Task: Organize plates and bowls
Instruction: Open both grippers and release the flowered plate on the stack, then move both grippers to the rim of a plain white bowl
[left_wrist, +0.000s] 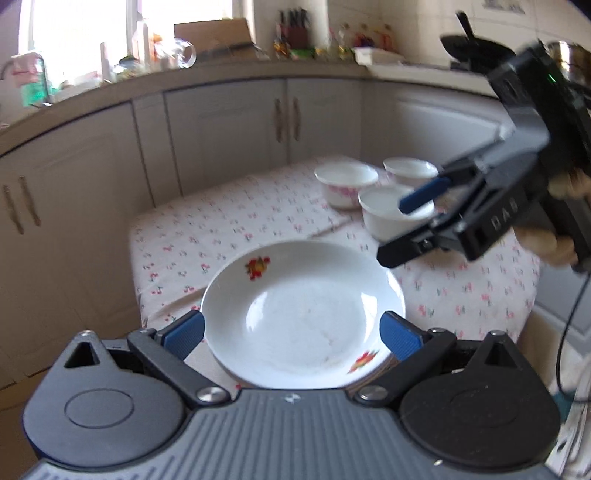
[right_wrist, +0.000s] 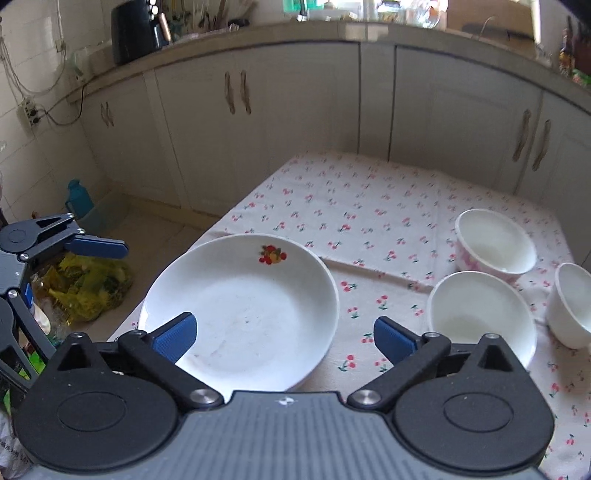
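- Your left gripper (left_wrist: 291, 334) has its blue fingers (left_wrist: 184, 332) spread wide; the plate (left_wrist: 303, 314) lies between and below them, and the pads do not press on its rim.
- Your right gripper (right_wrist: 284, 338) is likewise spread wide and holds nothing; its left pad sits over the near part of the plate, its right pad over bare tablecloth (right_wrist: 369, 206) between the plate and the nearest bowl.
- In the left wrist view your right gripper shows at the upper right, one blue pad in front of the nearest bowl; whether it touches the bowl cannot be told.
- The plate is white and shallow, flat on the tablecloth near the table's left edge, empty, with a fruit motif at the far rim and another at the near rim.
- Three white bowls stand upright to the right of the plate, close together: the nearest bowl (right_wrist: 480, 314), a bowl with pink flowers (right_wrist: 495, 243) beyond it, and a third bowl (right_wrist: 572, 306) at the right edge. All look empty.
- The letters "DAB" are legible on the body of your right gripper (left_wrist: 506, 214) in the left wrist view.
- Beyond the table stand grey cabinets (right_wrist: 295, 110) under a cluttered counter (left_wrist: 221, 70); a yellow bag (right_wrist: 92, 291) lies on the floor.
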